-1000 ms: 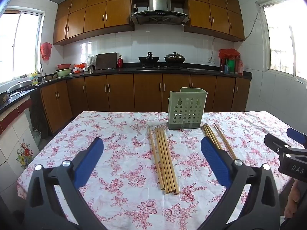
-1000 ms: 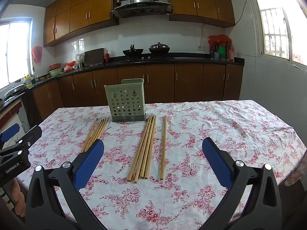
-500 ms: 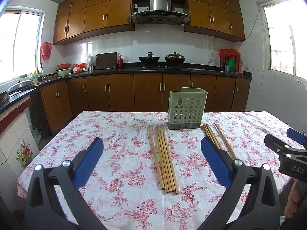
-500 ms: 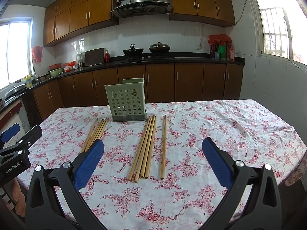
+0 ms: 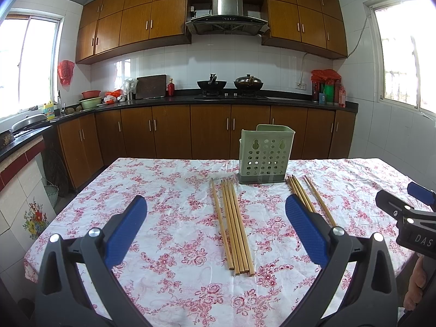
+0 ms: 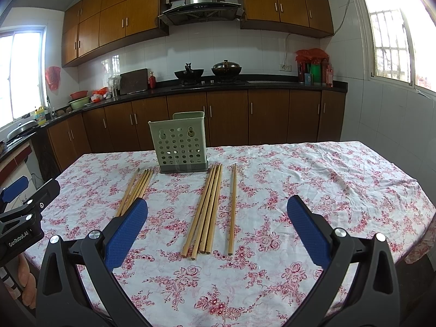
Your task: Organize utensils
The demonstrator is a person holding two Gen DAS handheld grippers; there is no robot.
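Kitchen setting: brown cabinets, a black countertop and a range hood sit behind a table covered by a floral tablecloth. We note a pale green perforated utensil holder standing upright toward the far side of the table.

Chopsticks lie flat on the cloth in two groups. We log the left chopstick group in front and to the left of the holder: one stick slightly apart, four side by side. The right chopstick group lies to the holder's right: a bundle, plus a single stick just beside it.

Our left gripper hovers above the near edge of the table, blue pads spread wide, nothing between them. Our right gripper is likewise wide apart and holds nothing. Neither touches the chopsticks.
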